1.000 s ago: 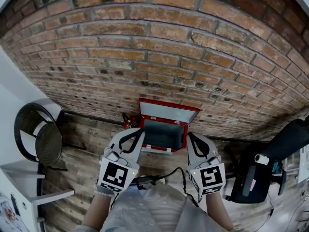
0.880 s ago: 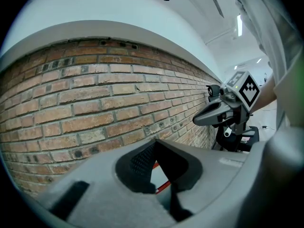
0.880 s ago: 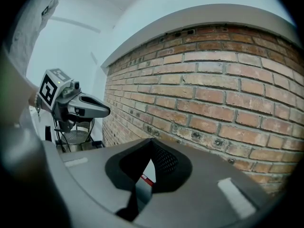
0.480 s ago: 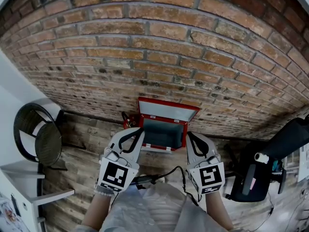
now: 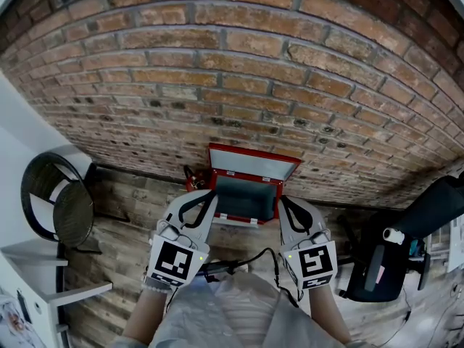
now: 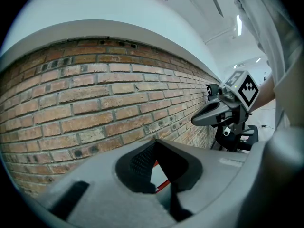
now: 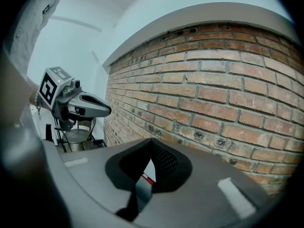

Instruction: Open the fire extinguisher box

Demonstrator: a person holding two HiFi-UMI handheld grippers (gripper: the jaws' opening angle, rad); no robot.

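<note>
The red fire extinguisher box [image 5: 270, 206] sits on the wooden floor against the brick wall. Its lid [image 5: 254, 167] stands raised and leans back on the bricks, so the grey inside shows. My left gripper [image 5: 209, 197] hangs just left of the box's front, my right gripper [image 5: 282, 203] just right of it. Neither touches the box. Both are shut with nothing between the jaws. In the left gripper view my jaws [image 6: 155, 144] meet at the tips, a red sliver [image 6: 163, 184] showing below them. The right gripper view shows the same closed jaws [image 7: 151, 145].
A black round wire chair [image 5: 54, 205] stands at the left, beside a white shelf [image 5: 51, 263]. A black stand with a white knob [image 5: 395, 249] fills the right. A black cable [image 5: 250, 261] runs between my grippers. The brick wall [image 5: 239, 71] rises behind the box.
</note>
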